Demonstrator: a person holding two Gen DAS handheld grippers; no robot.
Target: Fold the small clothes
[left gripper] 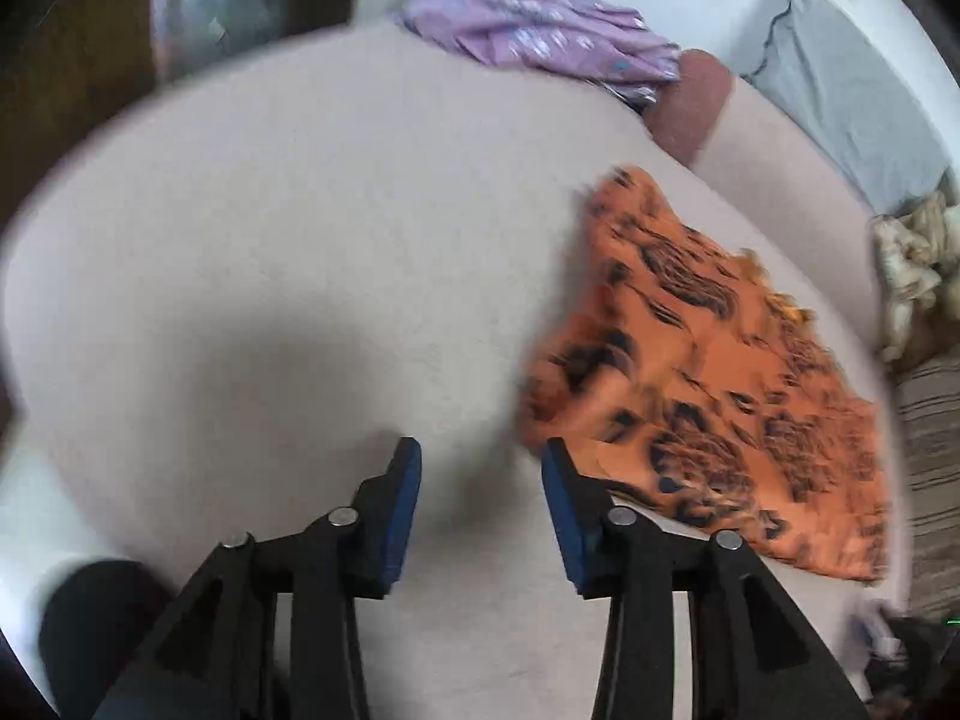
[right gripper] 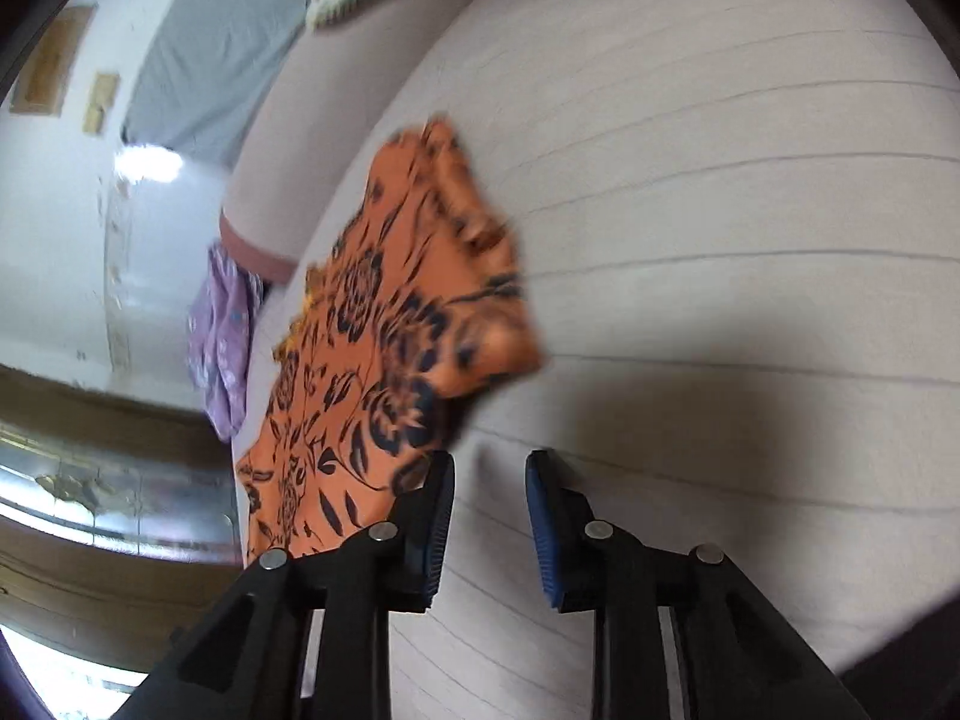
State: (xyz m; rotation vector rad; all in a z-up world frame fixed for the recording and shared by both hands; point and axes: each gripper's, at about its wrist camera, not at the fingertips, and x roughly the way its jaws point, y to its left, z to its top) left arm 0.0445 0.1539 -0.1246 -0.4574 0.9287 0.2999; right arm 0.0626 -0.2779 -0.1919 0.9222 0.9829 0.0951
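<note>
- The left claw (left gripper: 480, 462) stands with its blue pads apart and nothing between them; only bare pale bed cover (left gripper: 270, 240) shows in the gap, at the bottom centre of the left wrist view.
- The right claw (right gripper: 489, 474) is likewise parted and empty, low in the right wrist view over the ribbed cover.
- The orange flowered garment (left gripper: 708, 372) lies flat on the bed: right of centre in the left view, with its near corner just beside that claw's right pad; left of centre in the right view, with its lower edge just beside that claw's left pad.
- It looks partly folded already, though blur hides the layers.
- Judged step: taking a fresh hold for the next fold. Each claw should go to its own near corner and slide one pad under all layers before closing, so that no under-layer is left behind.
- Lift both corners together and level, and lay edge to edge.
- A lilac garment (left gripper: 528, 24) waits crumpled at the top of the left view, well apart; leave it until the orange one is done.
</note>
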